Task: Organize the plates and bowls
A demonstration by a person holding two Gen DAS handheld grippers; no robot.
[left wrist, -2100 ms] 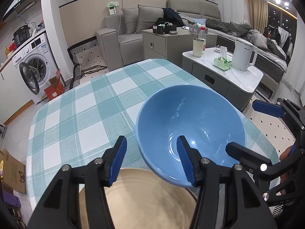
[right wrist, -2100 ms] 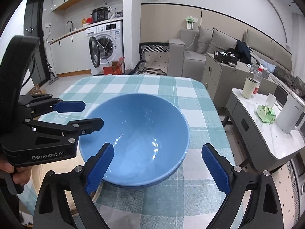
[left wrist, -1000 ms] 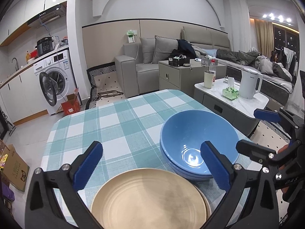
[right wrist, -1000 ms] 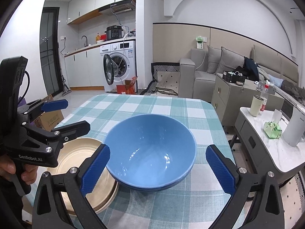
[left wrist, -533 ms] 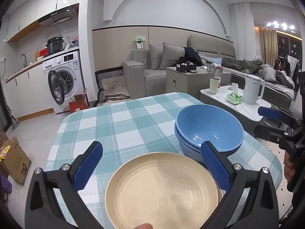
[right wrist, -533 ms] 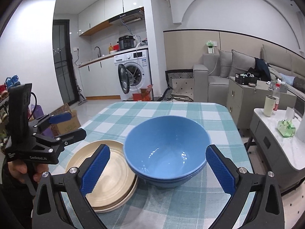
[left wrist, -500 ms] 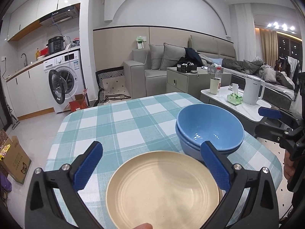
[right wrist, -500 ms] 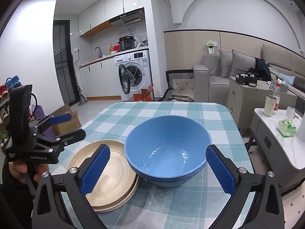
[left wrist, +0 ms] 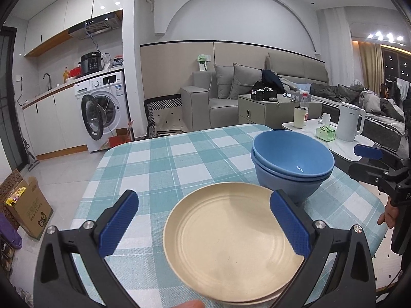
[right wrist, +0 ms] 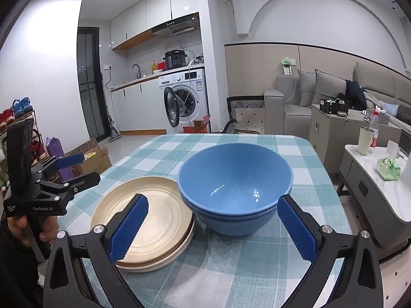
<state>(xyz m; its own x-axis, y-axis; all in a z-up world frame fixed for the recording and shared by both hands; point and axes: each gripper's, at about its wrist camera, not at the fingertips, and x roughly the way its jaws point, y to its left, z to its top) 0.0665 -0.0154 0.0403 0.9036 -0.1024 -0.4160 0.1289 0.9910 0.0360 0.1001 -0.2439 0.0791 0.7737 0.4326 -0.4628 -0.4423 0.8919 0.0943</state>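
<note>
Bowls point(right wrist: 235, 192) now sit stacked 2 deep beside plates point(right wrist: 154, 220); both grippers point(left wrist: 205, 228) point(right wrist: 213, 228) have pulled back, spread empty.

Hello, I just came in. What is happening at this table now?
A person holds a gripper in each hand, tidying dishes. Two blue bowls sit nested on the checked tablecloth, beside two stacked beige plates. The left gripper and right gripper are both open, holding nothing, above the table's near edge. The sorting looks finished.
</note>
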